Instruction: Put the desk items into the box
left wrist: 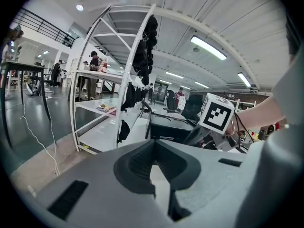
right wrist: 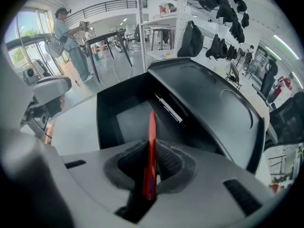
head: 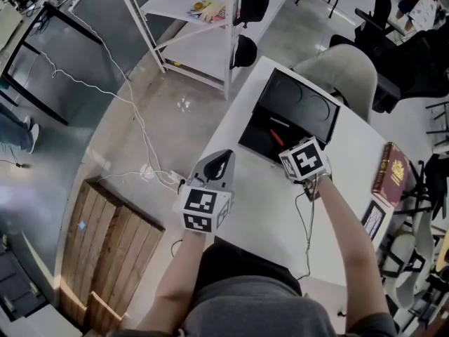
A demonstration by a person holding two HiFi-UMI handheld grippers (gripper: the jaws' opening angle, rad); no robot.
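An open black box (head: 256,135) stands on the white table (head: 273,209), its lid (head: 302,104) tilted back. My right gripper (head: 289,150) hovers at the box's near right edge, shut on a red pen (head: 276,136) whose tip points over the inside. In the right gripper view the red pen (right wrist: 151,151) stands pinched between the jaws, above the box's floor (right wrist: 127,123). A dark pen (right wrist: 168,109) lies inside by the hinge. My left gripper (head: 221,162) is at the table's left edge. In its own view the left gripper (left wrist: 153,144) is shut with nothing in it.
A dark red book (head: 391,174) and a small framed card (head: 373,220) lie at the table's right side. A thin cable (head: 306,225) runs along the table. A grey chair (head: 340,69) stands behind the box, a white shelf rack (head: 203,20) beyond, and a wooden pallet (head: 105,251) on the floor.
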